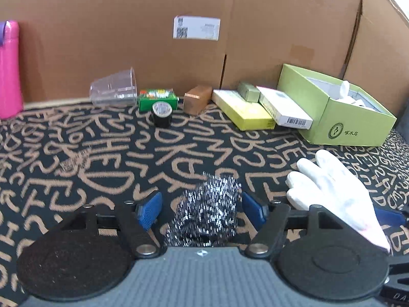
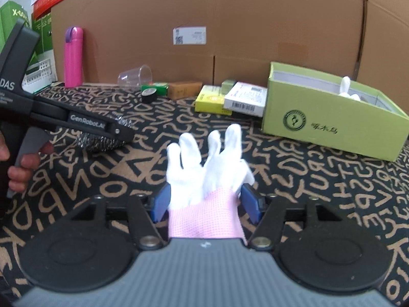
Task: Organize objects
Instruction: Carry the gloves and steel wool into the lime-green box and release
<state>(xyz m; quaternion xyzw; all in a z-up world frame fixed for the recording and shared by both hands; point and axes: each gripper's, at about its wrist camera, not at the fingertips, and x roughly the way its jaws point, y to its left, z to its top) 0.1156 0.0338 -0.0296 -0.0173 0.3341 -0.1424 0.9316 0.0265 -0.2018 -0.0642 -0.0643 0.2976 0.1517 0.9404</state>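
Observation:
A steel wool scrubber [image 1: 207, 215] lies between the blue pads of my left gripper [image 1: 202, 208]; the jaws stand wide and do not touch it. In the right wrist view the scrubber [image 2: 102, 143] shows under the left gripper [image 2: 120, 133]. My right gripper [image 2: 204, 202] has its pads at both sides of a white glove with a pink cuff [image 2: 204, 168]; the pads touch the cuff. The glove [image 1: 332, 186] also shows at the right of the left wrist view. An open green box [image 2: 332, 120] holding another white glove stands at the right.
Along the cardboard wall [image 1: 127, 25] lie a tipped clear cup [image 1: 115, 89], a green packet [image 1: 157, 97], a black tape roll [image 1: 162, 113], a brown box [image 1: 196, 98], yellow [image 1: 245, 112] and white [image 1: 283, 110] boxes. A pink bottle [image 2: 72, 56] stands at the left.

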